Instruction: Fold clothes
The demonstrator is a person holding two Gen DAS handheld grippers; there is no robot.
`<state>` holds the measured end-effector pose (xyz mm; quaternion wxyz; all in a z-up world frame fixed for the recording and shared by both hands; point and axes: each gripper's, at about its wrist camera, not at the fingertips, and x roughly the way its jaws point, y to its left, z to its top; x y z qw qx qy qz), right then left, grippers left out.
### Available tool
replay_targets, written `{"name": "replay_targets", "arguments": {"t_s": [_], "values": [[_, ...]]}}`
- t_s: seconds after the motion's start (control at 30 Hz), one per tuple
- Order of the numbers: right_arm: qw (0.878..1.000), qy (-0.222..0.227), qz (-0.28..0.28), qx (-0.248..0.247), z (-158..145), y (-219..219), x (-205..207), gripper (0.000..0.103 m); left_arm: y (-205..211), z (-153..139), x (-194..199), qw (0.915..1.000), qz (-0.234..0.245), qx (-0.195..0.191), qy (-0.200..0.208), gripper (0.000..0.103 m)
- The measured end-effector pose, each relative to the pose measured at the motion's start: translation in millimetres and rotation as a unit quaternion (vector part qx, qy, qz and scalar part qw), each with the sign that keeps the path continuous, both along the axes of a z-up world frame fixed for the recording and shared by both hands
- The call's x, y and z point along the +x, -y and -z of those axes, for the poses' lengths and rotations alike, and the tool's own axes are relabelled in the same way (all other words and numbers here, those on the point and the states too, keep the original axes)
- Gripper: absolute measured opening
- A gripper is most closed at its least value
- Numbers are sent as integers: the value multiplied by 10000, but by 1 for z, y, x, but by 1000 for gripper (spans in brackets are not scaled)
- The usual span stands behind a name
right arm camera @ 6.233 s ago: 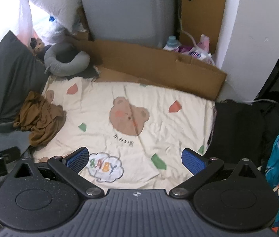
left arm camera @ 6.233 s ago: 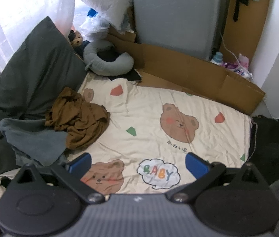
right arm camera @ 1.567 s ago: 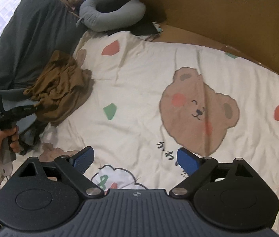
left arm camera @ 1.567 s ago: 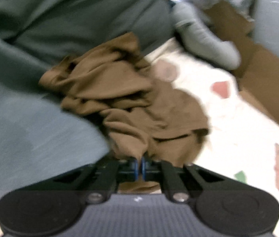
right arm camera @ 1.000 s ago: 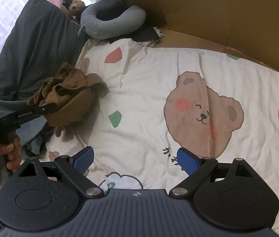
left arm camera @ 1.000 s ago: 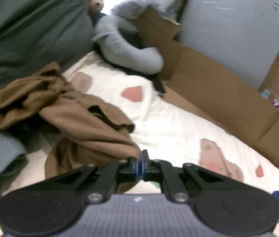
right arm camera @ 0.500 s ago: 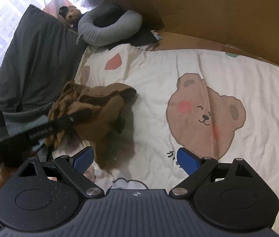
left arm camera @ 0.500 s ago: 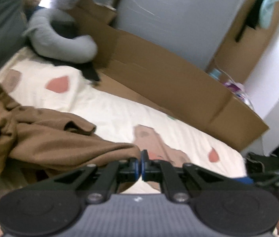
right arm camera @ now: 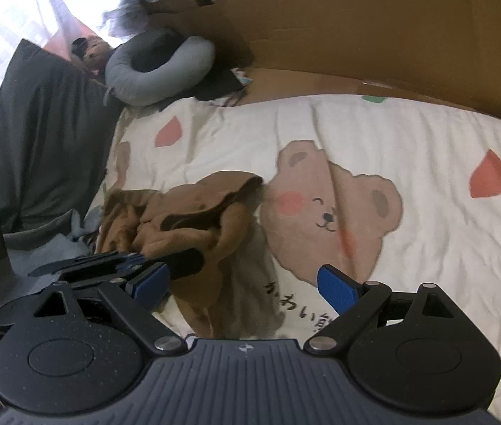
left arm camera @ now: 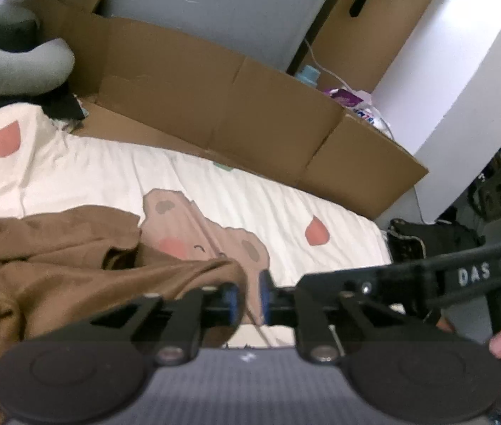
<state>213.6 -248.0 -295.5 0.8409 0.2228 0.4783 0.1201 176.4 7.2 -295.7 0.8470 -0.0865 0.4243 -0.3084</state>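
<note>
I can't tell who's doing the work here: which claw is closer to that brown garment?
The left. The left claw is clamped on an edge of the brown garment, lifting it. The right claw hangs open beside it, over the bear-print sheet, not touching.

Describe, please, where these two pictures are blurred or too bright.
Left wrist view: soft all over, and the brown garment is smeared by motion. Right wrist view: the window is overexposed to white, the left gripper is blurred, and the bear print stays fairly sharp.
</note>
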Motion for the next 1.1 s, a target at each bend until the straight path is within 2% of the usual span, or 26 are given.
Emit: {"name": "replay_targets", "arguments": {"t_s": [0.17, 0.37, 0.5, 0.6, 0.73, 0.87, 0.97, 1.1], "values": [[10000, -82, -32, -6, 8, -2, -1, 94, -26, -2, -2, 9996, -231, -69, -143, 35], [9998, -121, -149, -4, 11, -9, -1, 94, -67, -12, 4, 9974, -722, 34, -53, 61], [9997, -155, -208, -2, 13, -13, -1, 94, -93, -19, 12, 9949, -999, 137, 27, 63], [9995, -183, -239, -6, 16, -15, -1, 94, -110, -17, 21, 9914, -1221, 451, 158, 63], [9992, -261, -287, 46, 25, -22, 2, 94, -135, -3, 40, 9831, -1602, 884, 82, 63], [9988, -314, -328, 154, 37, -32, 10, 94, -161, 11, 56, 9708, -1998, 1330, 31, 64], [9985, -304, -358, 272, 42, -41, 22, 90, -178, 19, 67, 9641, -2150, 1555, 28, 67], [9979, -290, -397, 428, 50, -52, 38, 88, -195, 30, 76, 9609, -2241, 1622, -77, 71]]}}
